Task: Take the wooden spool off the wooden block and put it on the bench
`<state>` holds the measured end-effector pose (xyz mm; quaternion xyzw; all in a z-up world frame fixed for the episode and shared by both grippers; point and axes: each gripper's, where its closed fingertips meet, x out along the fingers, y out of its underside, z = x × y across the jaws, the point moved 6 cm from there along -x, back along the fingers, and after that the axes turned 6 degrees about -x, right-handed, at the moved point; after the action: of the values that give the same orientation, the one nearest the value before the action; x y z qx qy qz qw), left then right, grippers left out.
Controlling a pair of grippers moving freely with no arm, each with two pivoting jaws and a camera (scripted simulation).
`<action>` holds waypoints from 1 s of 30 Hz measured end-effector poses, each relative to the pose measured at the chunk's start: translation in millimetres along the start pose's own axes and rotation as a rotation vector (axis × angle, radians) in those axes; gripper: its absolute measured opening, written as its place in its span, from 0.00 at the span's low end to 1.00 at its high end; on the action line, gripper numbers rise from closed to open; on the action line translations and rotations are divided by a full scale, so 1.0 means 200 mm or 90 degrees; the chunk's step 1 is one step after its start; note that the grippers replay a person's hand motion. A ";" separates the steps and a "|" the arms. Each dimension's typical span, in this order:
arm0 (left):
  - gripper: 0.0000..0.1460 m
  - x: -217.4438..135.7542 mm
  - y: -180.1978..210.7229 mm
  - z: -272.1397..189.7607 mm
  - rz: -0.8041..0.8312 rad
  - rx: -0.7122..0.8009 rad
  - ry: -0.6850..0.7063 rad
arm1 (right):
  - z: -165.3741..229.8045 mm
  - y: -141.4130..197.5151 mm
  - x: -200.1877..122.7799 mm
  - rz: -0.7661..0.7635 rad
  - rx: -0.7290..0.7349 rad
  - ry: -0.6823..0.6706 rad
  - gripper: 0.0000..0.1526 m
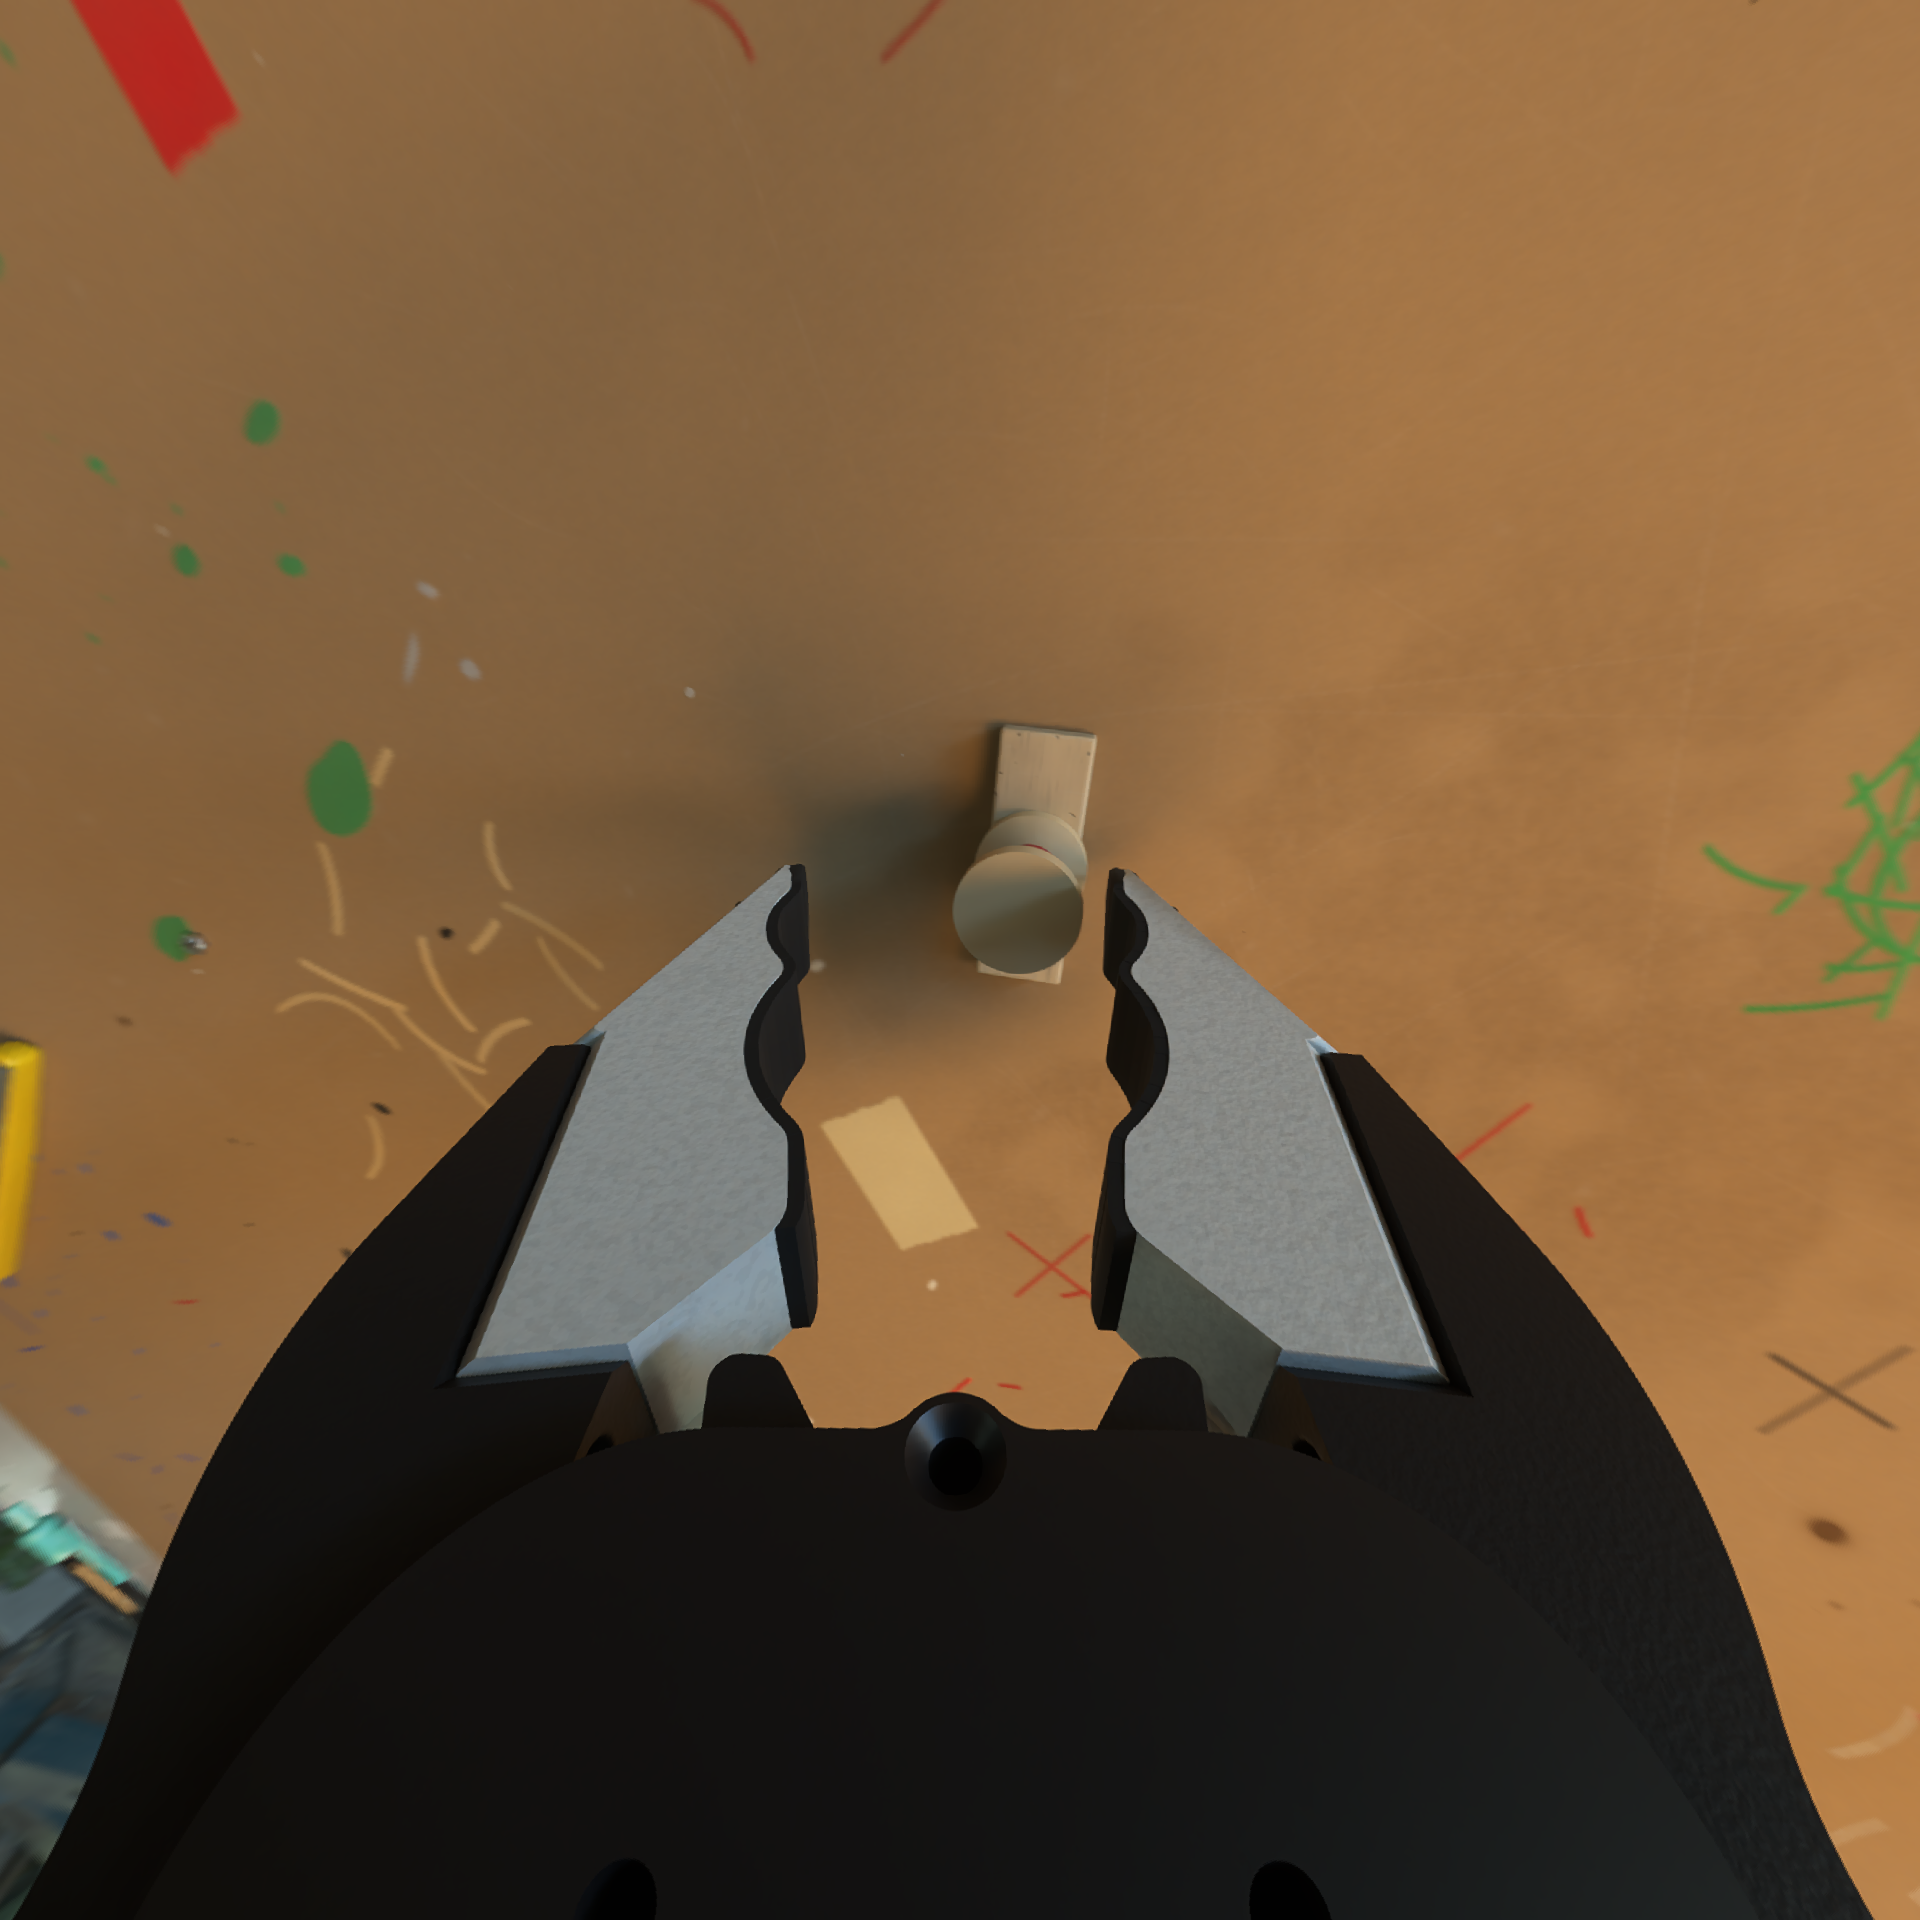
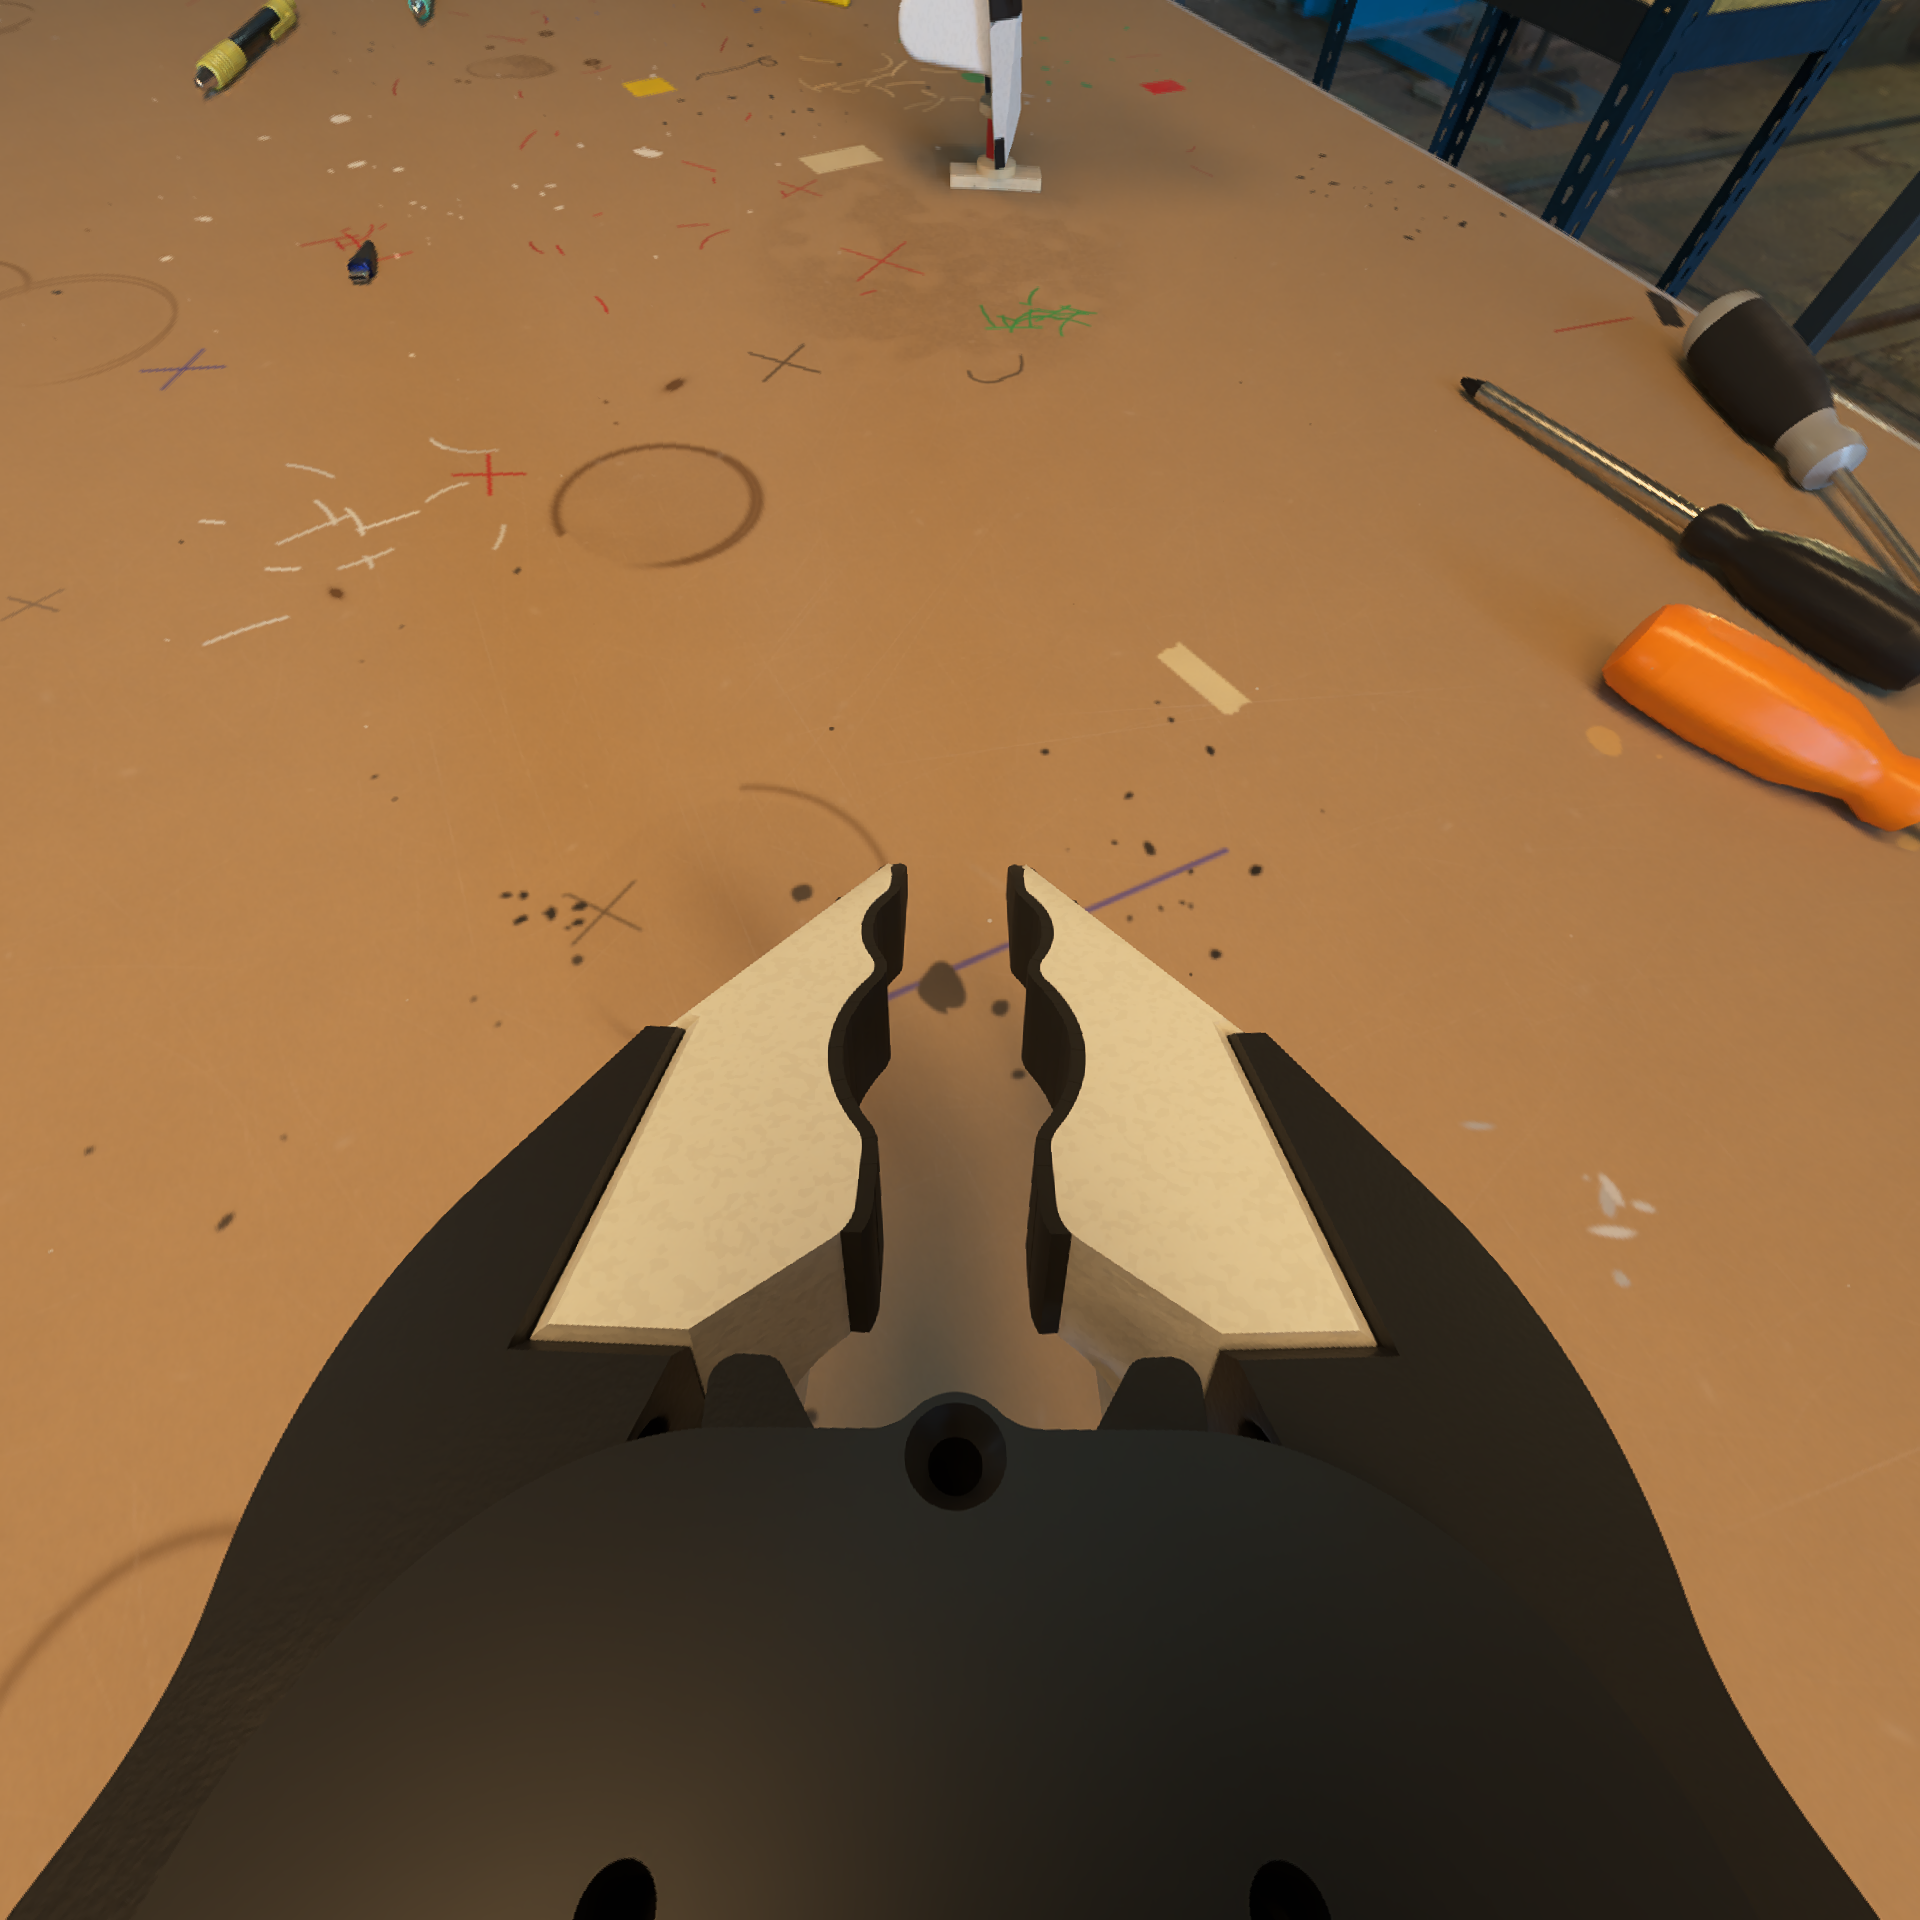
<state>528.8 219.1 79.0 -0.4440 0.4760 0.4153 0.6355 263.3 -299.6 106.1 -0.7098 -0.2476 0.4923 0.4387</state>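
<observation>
A pale wooden spool stands upright on a small flat wooden block on the brown bench. My left gripper looks straight down on it, jaws wide open and empty. The spool's top shows between the fingertips, nearer the right one, and touches neither. The right wrist view shows the block far off, with the left gripper reaching down to it and mostly hiding the spool. My right gripper hovers low over bare bench, jaws a little apart and empty.
Three screwdrivers lie at the right: orange handle, black handle, dark brown handle. The bench edge runs behind them. A yellow-black tool and a small dark piece lie far left. A yellow object lies at the left edge.
</observation>
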 end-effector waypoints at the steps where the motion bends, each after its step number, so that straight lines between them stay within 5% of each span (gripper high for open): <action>1: 0.38 0.00 0.00 0.00 0.005 -0.010 0.018 | 0.00 0.00 0.00 0.000 0.001 -0.001 0.12; 4: 0.30 0.00 0.01 -0.01 0.017 -0.024 0.065 | 0.00 0.00 0.00 0.001 0.001 -0.001 0.12; 12: 0.28 -0.05 0.04 -0.02 0.028 0.001 0.072 | 0.00 0.00 0.01 0.001 0.002 -0.005 0.12; 20: 0.34 -0.03 0.03 0.02 0.026 -0.006 0.052 | 0.00 0.00 0.01 0.004 0.002 -0.007 0.12; 26: 0.48 -0.01 0.02 0.00 0.025 0.011 0.076 | 0.01 0.01 0.01 0.006 0.002 -0.012 0.12; 30: 0.48 0.00 0.01 -0.01 0.022 0.025 0.081 | 0.01 0.00 0.02 0.008 0.000 -0.014 0.12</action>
<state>526.3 218.5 77.4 -0.4484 0.5310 0.3880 0.6053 262.5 -296.2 103.3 -0.7061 -0.2475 0.5029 0.4328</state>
